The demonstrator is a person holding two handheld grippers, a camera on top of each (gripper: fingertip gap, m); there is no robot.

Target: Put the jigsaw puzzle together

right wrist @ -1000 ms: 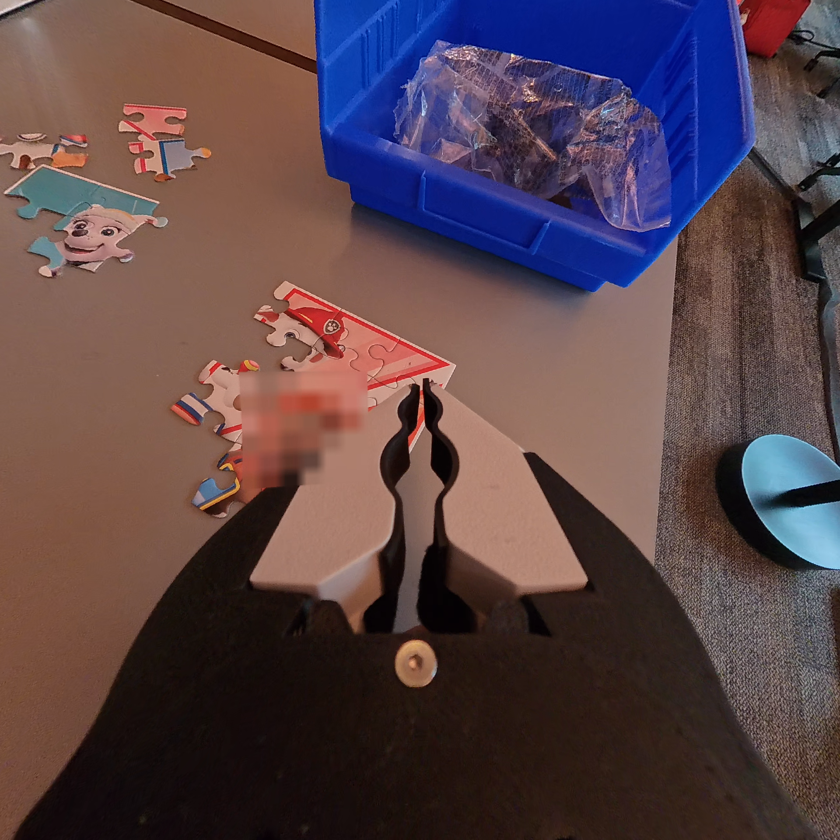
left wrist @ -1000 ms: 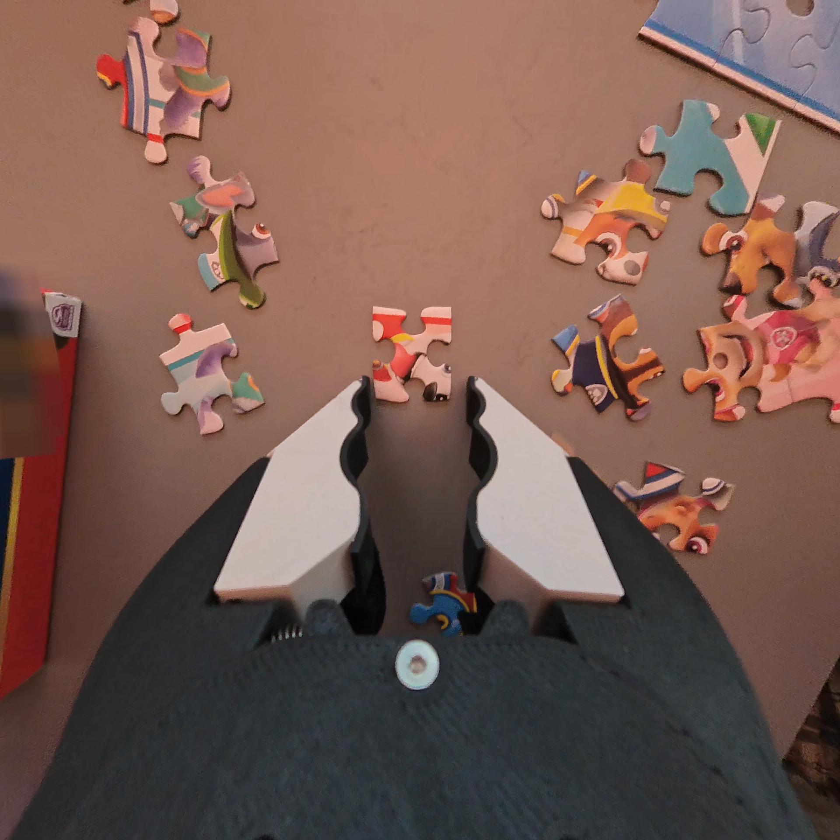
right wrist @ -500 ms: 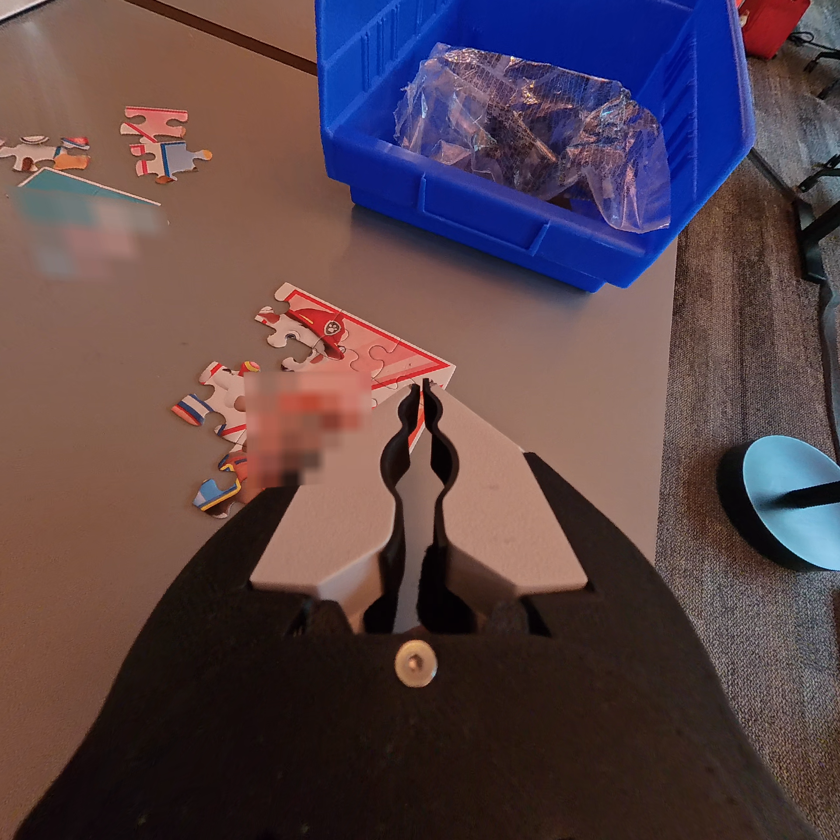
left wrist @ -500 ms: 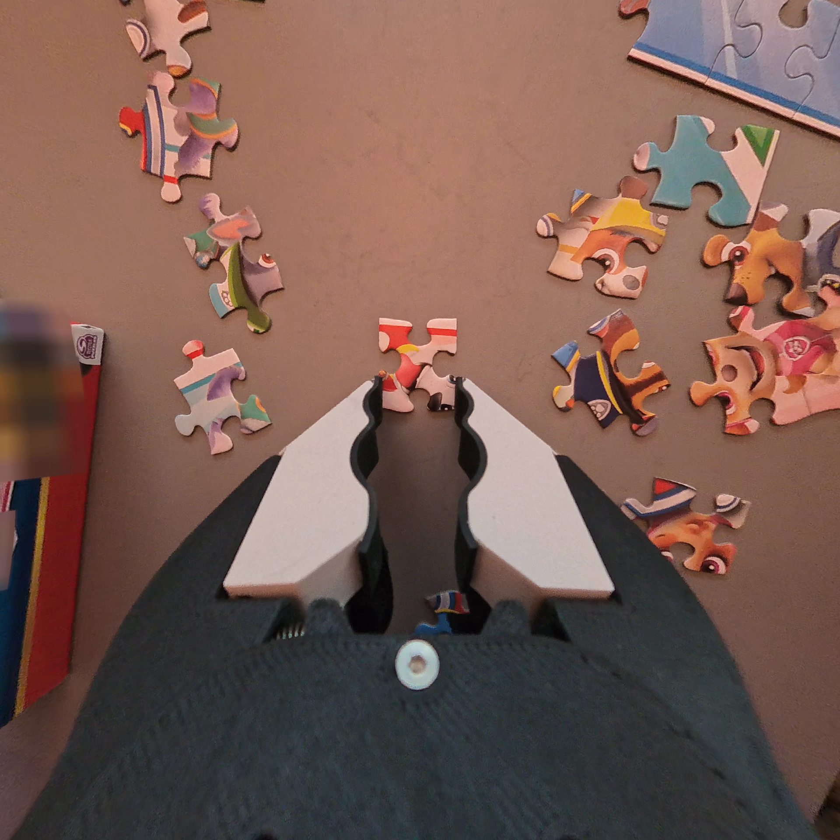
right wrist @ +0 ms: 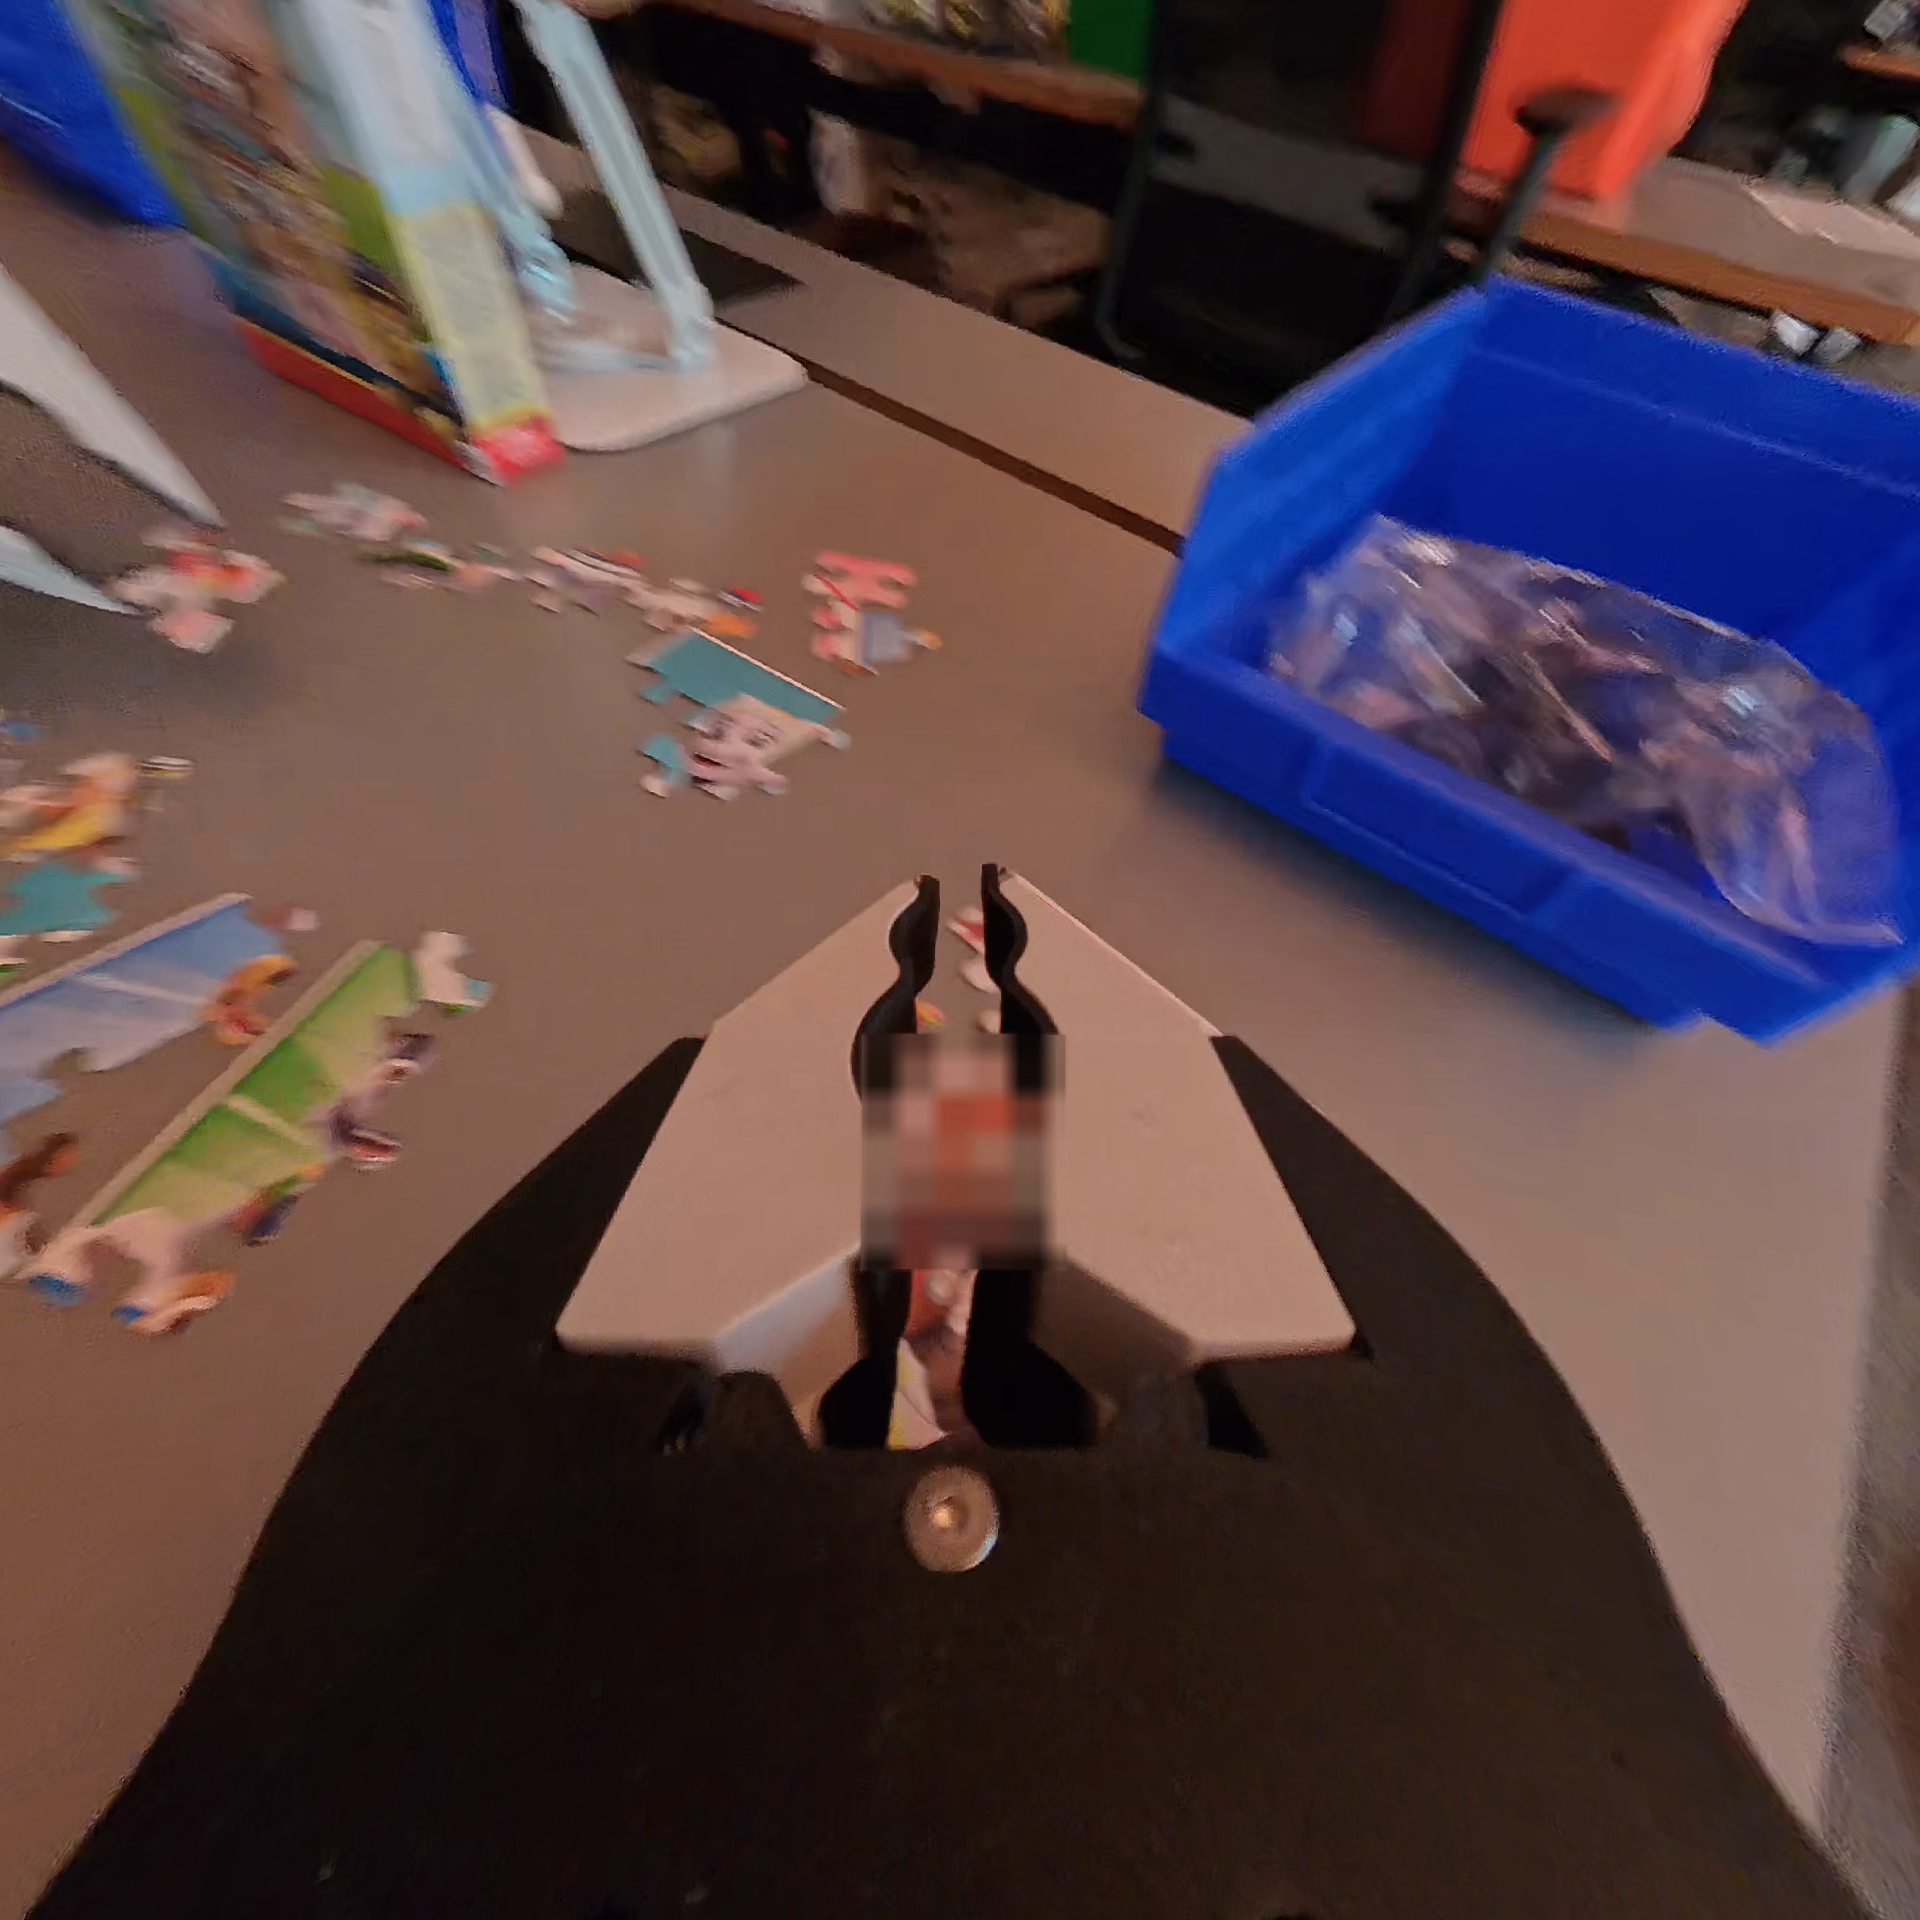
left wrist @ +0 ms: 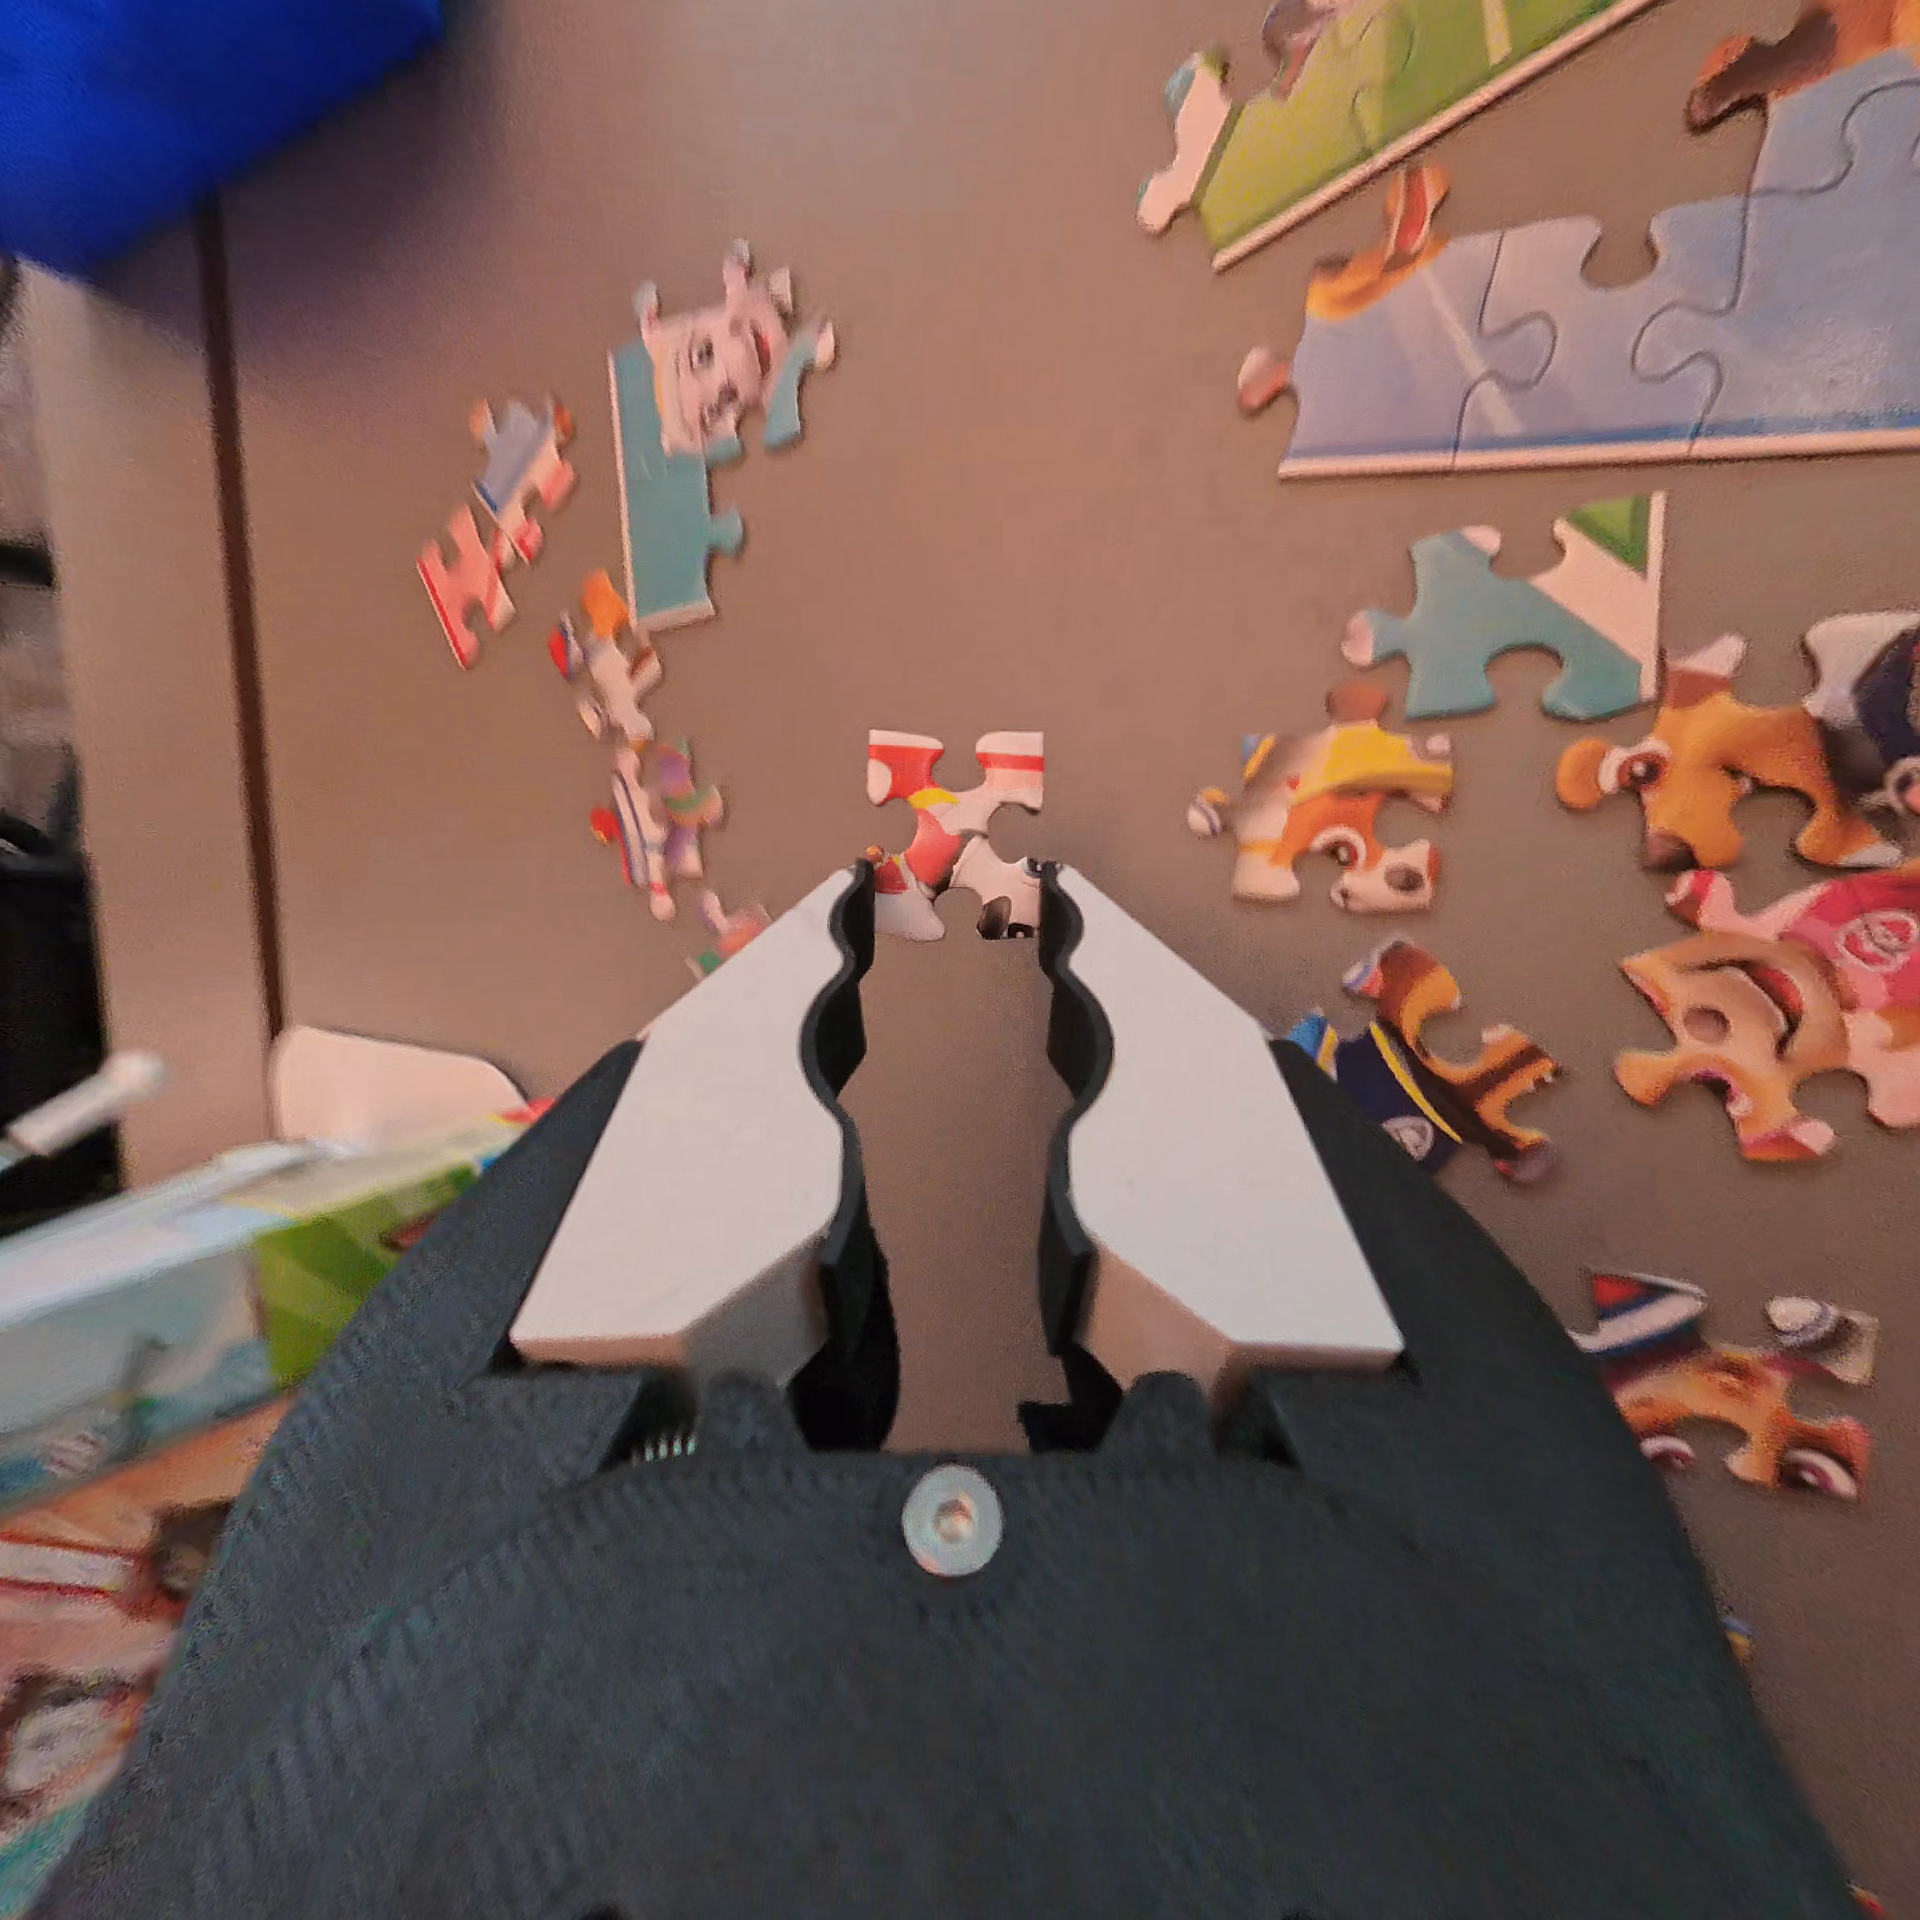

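**1. Change since the earlier frames**

- Left gripper (left wrist: 954,883): half a second ago its fingers were spread on either side of the red-and-white piece (left wrist: 956,800), which lay on the worktop (left wrist: 987,468). The fingers now clamp the piece by its two lower lobes. The piece reads sharp while the surroundings are smeared. The view has pulled back and tilted, taking in more of the worktop.
- Right gripper (right wrist: 953,881): the view has swung away from the red-bordered section and now looks across the worktop. The gap between the fingers is slightly wider than before. It remains narrow, with nothing between the tips. A mosaic patch covers the middle of the gap.

**2. View-specific content**

- Left wrist view only:
  - the held piece
  - the blue section (left wrist: 1662,364) at upper right, with loose pieces below it
  - a corner of the green section (left wrist: 1351,135)
  - the box (left wrist: 260,1247), blurred at lower left
- Right wrist view only:
  - the bin (right wrist: 1403,790) at right, with a clear bag (right wrist: 1610,707) inside it
  - the box standing tilted at upper left, a white stand (right wrist: 665,395) behind it
  - dark shelving beyond the worktop
- I see the green and blue sections here too, at the left edge, both blurred.
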